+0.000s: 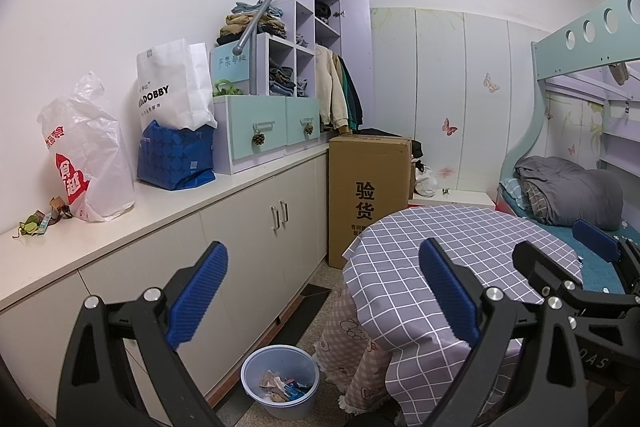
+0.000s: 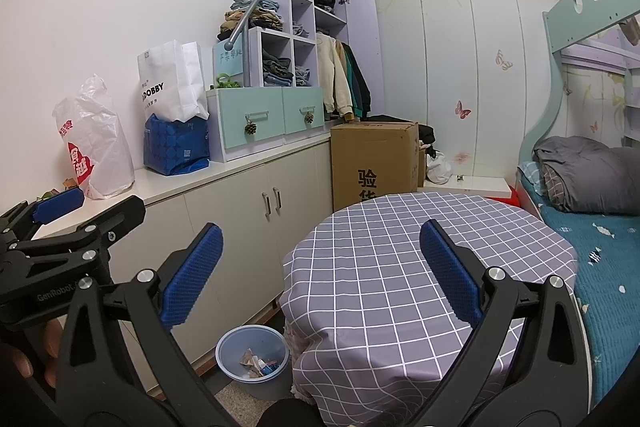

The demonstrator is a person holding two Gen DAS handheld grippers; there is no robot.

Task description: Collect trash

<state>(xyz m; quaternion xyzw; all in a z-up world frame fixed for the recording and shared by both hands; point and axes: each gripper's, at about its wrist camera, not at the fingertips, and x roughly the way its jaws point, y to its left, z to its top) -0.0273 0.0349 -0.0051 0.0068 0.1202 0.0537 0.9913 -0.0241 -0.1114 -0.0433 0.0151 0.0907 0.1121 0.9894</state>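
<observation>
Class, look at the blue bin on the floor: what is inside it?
The blue bin holds crumpled paper scraps and small wrappers in its bottom. Whatever lies beneath that pile is covered, so it cannot be seen.

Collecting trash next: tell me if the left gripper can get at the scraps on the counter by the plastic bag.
Probably yes: the left gripper is open and empty, and the scraps lie uncovered on the counter.

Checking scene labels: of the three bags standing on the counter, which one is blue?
The blue bag is the low patterned one in the middle, under the tall white paper bag; the crinkled plastic bag to its left is white with red print.
</observation>
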